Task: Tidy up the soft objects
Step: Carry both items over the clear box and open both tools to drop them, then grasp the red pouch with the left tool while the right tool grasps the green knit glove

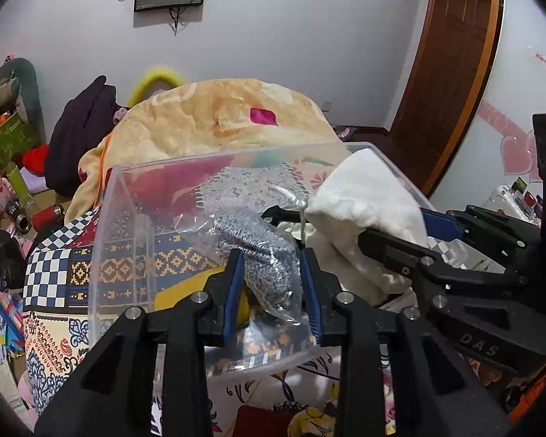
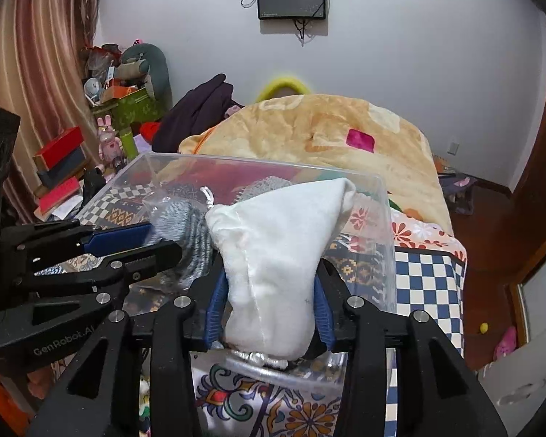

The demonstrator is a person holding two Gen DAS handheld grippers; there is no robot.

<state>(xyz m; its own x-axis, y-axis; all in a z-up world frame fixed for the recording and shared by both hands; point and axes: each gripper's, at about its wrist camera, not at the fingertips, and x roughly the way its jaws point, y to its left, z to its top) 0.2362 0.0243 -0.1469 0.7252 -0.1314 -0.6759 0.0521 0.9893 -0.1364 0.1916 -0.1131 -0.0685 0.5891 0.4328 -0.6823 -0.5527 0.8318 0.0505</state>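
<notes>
We hold both items over the clear bin (image 1: 134,218): left gripper (image 1: 273,284) clenched on the bagged grey knit (image 1: 258,247), right gripper (image 2: 269,302) on the white plush (image 2: 280,240) at 3 o'clock; next, lower and release.

Soft, even indoor light fills both views, bright on the pale wall (image 1: 273,58) and casting only faint shadows. Fisheye distortion bends the door frame (image 1: 480,73) and curtain (image 2: 36,73), with dark vignetting in the corners. The clear plastic box (image 2: 386,225) shows mild glare; focus is fairly sharp throughout.
</notes>
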